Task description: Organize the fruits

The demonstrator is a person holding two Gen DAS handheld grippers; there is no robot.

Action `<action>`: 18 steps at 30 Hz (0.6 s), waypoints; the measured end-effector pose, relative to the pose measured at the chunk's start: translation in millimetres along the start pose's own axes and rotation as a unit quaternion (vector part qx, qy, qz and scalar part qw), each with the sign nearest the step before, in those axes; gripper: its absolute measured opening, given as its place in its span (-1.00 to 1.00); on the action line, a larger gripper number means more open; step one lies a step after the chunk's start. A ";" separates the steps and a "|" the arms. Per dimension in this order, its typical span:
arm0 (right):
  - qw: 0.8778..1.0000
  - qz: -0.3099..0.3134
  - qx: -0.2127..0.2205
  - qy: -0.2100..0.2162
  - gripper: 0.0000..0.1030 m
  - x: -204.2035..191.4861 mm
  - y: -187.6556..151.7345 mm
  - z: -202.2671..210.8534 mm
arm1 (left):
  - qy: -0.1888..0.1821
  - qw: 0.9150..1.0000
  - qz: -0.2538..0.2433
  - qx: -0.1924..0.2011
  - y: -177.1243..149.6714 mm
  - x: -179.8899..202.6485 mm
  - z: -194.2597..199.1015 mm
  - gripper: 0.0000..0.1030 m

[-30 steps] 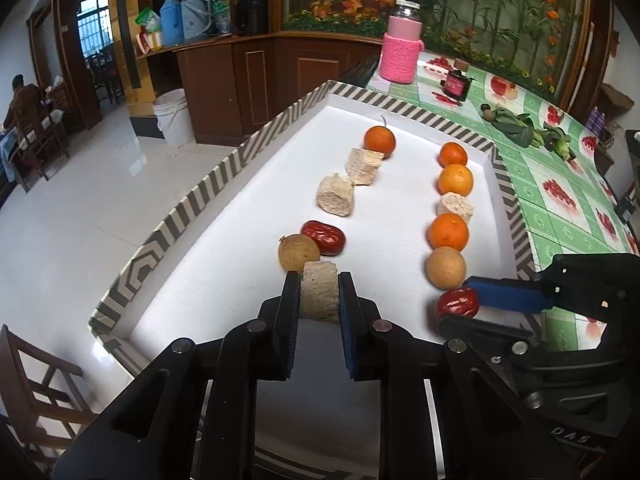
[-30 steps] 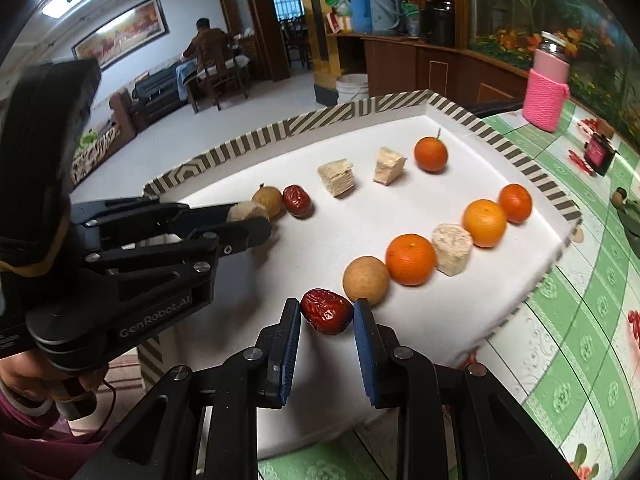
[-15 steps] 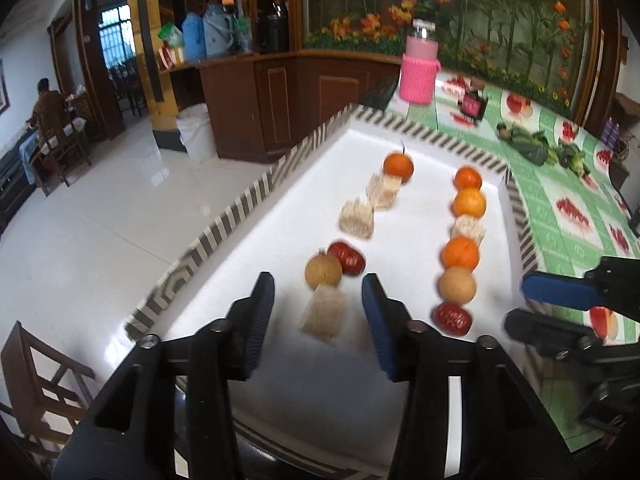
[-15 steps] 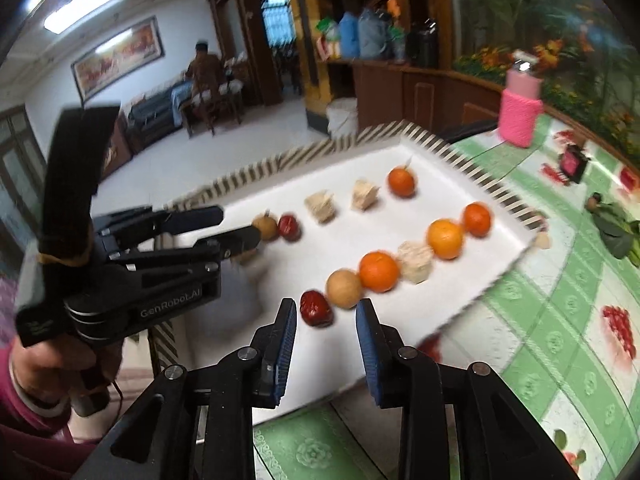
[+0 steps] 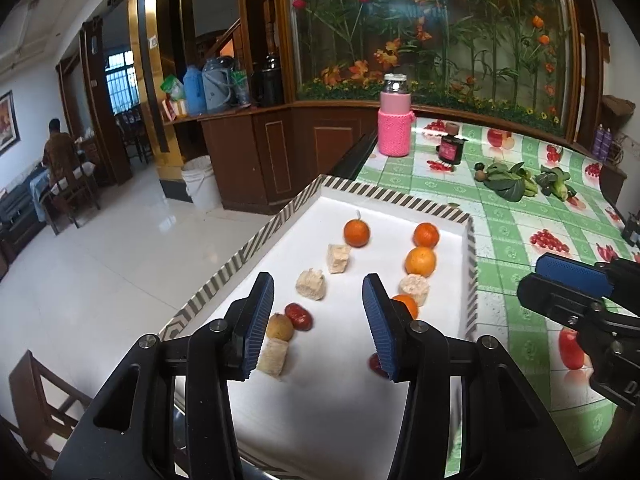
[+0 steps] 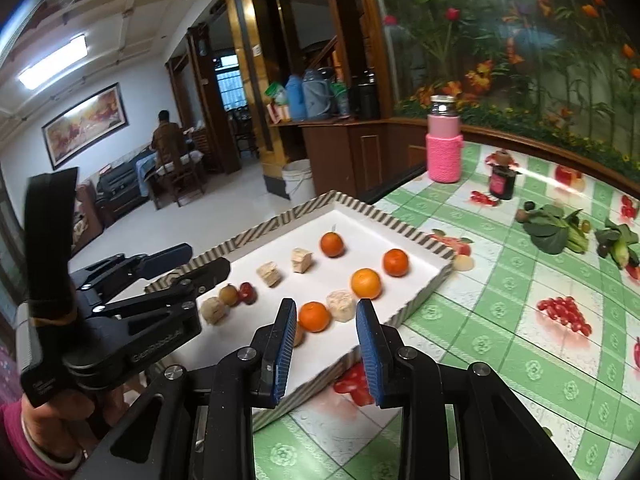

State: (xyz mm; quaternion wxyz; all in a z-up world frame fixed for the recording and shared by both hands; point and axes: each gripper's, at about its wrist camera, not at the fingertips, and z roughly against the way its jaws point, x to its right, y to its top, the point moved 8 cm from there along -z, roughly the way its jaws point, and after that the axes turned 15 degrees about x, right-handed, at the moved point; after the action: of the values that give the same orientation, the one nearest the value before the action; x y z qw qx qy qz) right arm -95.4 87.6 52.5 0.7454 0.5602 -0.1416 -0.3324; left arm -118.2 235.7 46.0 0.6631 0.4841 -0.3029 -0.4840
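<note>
The left gripper (image 5: 318, 326), black with blue ribbed pads, hangs above the near end of the shallow white tray with a grey-and-cream striped rim (image 5: 256, 242); its jaws are spread wide and grasp nothing. The right gripper (image 6: 326, 344), of the same make, hovers over the tray's near right edge, jaws likewise released and empty.

The fruits lie in two rows whose long axes run away from both grippers toward the far end of the tray. Just beyond the left gripper's left pad lies a pale beige cut cylinder of fruit (image 5: 273, 357). Past it, touching one another, sit a round tan longan-like fruit (image 5: 279, 326) and a glossy red date (image 5: 298, 316). Farther on come a beige chunk (image 5: 311, 284), a second beige chunk (image 5: 338, 258) and, farthest, an orange tangerine with a stem (image 5: 356, 233), the stem pointing up.

The right row runs beyond the left gripper's right pad: a second red date (image 5: 373, 363) peeks out beside the pad, half hidden; an orange tangerine (image 5: 407, 305) is partly covered by the same finger; then a pale round slice (image 5: 415, 289), a larger orange (image 5: 420, 261) and a small far tangerine (image 5: 426, 235). From the right wrist view, a tan round fruit (image 6: 298, 335) shows only as a sliver behind that gripper's left pad.

The tray rests on a green-and-white checked tablecloth printed with fruit (image 6: 500, 320). Well beyond both grippers stands a bottle in a pink knitted sleeve (image 5: 395, 128).
</note>
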 end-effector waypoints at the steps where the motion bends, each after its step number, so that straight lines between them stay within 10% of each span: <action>1: 1.000 0.000 0.001 -0.002 -0.43 2.4 -0.8 0.5 | -0.002 1.000 0.002 0.003 1.0 1.8 1.1 -0.11; 18: 1.000 -0.006 -0.015 -0.009 -0.43 9.3 -11.7 -11.4 | -0.001 1.000 0.012 -0.004 -0.5 2.3 -4.8 -0.10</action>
State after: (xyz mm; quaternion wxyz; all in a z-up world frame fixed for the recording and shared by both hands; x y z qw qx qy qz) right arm -85.8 88.2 36.3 0.7505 0.5469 -0.1403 -0.3436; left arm -113.4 235.2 43.7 0.6707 0.4767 -0.3076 -0.4778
